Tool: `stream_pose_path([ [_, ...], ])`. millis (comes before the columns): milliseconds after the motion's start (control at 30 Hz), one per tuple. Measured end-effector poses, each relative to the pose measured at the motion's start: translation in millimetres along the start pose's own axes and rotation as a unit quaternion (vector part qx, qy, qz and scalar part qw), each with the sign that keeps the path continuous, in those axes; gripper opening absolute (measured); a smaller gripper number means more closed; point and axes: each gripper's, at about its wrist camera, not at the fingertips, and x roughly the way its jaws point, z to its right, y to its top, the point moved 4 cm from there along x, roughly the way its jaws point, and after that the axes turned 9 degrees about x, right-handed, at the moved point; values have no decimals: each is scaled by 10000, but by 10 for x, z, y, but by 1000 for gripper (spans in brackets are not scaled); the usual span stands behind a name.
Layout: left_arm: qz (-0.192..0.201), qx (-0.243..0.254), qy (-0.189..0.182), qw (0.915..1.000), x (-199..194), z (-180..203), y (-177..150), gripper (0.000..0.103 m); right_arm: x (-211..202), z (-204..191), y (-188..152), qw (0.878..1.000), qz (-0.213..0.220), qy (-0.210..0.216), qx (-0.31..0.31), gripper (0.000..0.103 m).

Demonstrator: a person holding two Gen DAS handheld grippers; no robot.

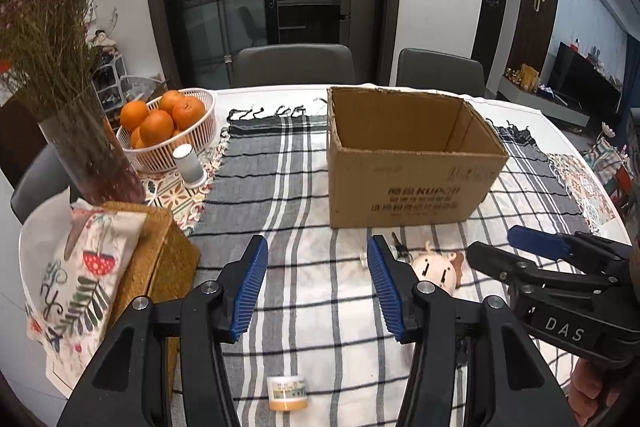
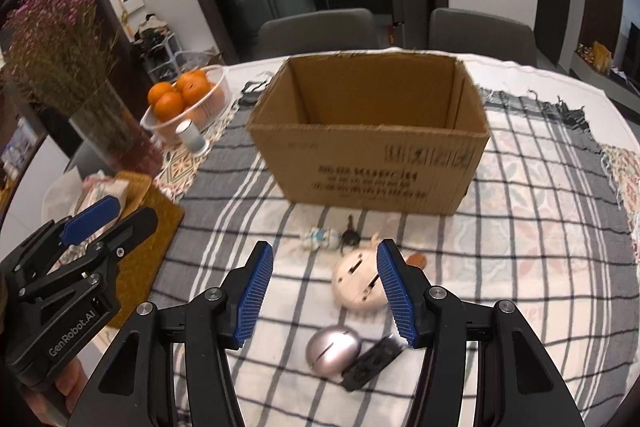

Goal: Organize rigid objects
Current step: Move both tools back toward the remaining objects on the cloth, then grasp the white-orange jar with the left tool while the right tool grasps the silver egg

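Note:
An open, empty cardboard box [image 1: 404, 163] [image 2: 372, 147] stands on the checked cloth. In front of it lie a doll-face toy [image 2: 358, 281] [image 1: 438, 267], a dark key [image 2: 350, 237], a small wrapped item [image 2: 320, 239], a silver mouse [image 2: 332, 349] and a black flat piece [image 2: 372, 363]. A small yellow-based jar [image 1: 287, 393] lies near my left gripper. My left gripper [image 1: 318, 293] is open and empty above the cloth. My right gripper [image 2: 324, 293] is open and empty, above the doll face and mouse.
A white basket of oranges [image 1: 172, 127], a small grey cylinder [image 1: 188, 165], a glass vase of dried flowers [image 1: 88, 155] and a woven tissue box [image 1: 132, 267] stand at the left. Two grey chairs [image 1: 294, 65] are behind the table.

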Motion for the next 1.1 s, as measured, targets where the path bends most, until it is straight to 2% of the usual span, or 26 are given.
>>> stream_pose_path([
  [233,-255,-13,-39,9997,15,-6,-235,51,71,-40,-221,9995,-285,15,-130,59],
  [567,-900,-55,-248,9956,191,-44,-576,51,368,-72,-530,9920,-1216,-83,-327,59],
  [833,-1597,-204,-538,9855,387,-99,-829,51,630,-108,-688,9783,-2010,-170,-468,59],
  [1100,-2286,-252,-761,9702,640,-80,-1101,51,839,-25,-791,9709,-2305,-436,-489,59],
])
